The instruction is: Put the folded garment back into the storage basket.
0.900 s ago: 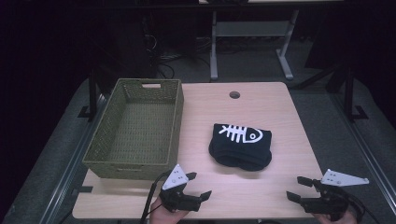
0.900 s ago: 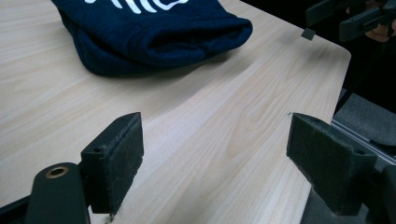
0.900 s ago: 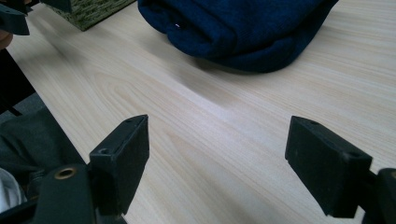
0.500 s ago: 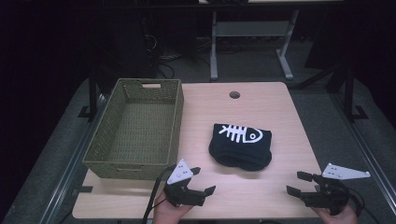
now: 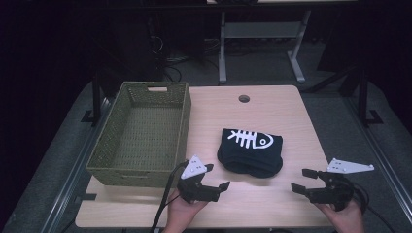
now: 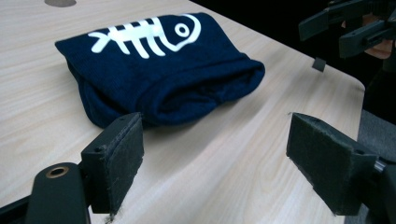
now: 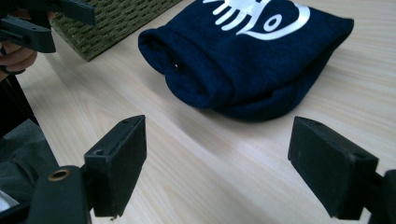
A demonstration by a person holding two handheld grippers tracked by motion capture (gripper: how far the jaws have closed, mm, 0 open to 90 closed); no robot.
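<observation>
Navy knit, folded into a soft bundle with a white fishbone print, the cloth (image 5: 250,152) lies toward the near edge of the table (image 5: 291,111), right of the woven basket (image 5: 141,131) that sits along the left edge. Both tools stand with jaws spread wide and nothing between them: the left gripper (image 5: 214,180) near the basket's near right corner, the right gripper (image 5: 303,180) by the near right corner of the table. The risk, as I judge it, is pinching only the top fold, so the bundle unrolls or drags toward the near edge; a low approach could also scrape pads on wood
</observation>
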